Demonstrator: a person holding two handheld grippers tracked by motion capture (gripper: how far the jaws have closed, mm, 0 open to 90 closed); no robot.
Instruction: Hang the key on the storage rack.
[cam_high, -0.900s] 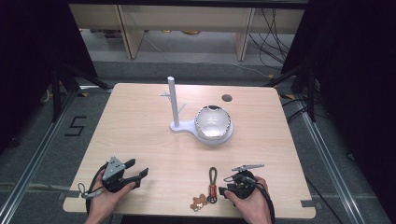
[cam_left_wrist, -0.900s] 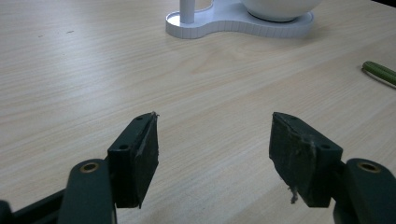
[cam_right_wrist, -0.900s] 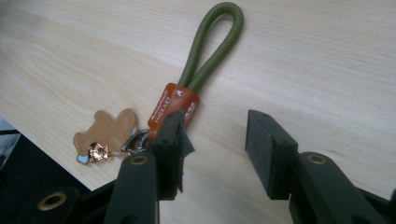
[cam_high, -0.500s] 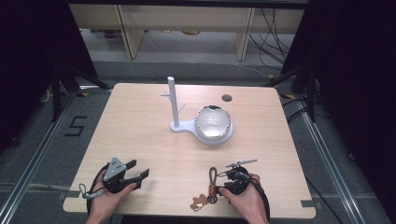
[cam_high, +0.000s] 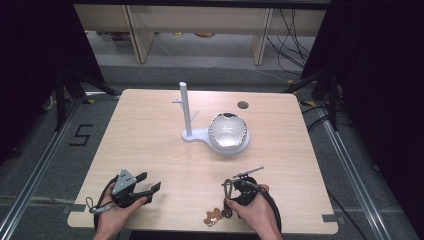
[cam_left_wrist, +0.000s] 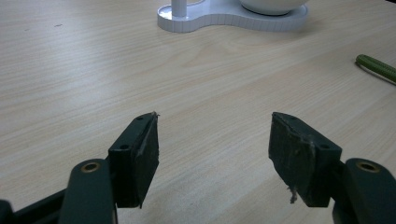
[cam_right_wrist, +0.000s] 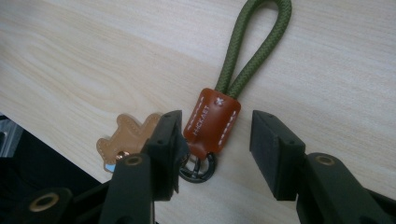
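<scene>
Down at the lower right of the high view, the person's right hand tips the right gripper (cam_high: 239, 189) steeply over the keychain (cam_right_wrist: 212, 119), its jaws standing apart around the brown leather tab, one pad beside the black ring, nothing pinched. The keychain lies flat near the table's (cam_high: 150, 130) front edge, green cord loop pointing up the frame, tan leather charm (cam_right_wrist: 126, 135) beside it. At the lower left, the left gripper (cam_high: 142, 190) rests level in the other hand, jaws wide over bare wood.
</scene>
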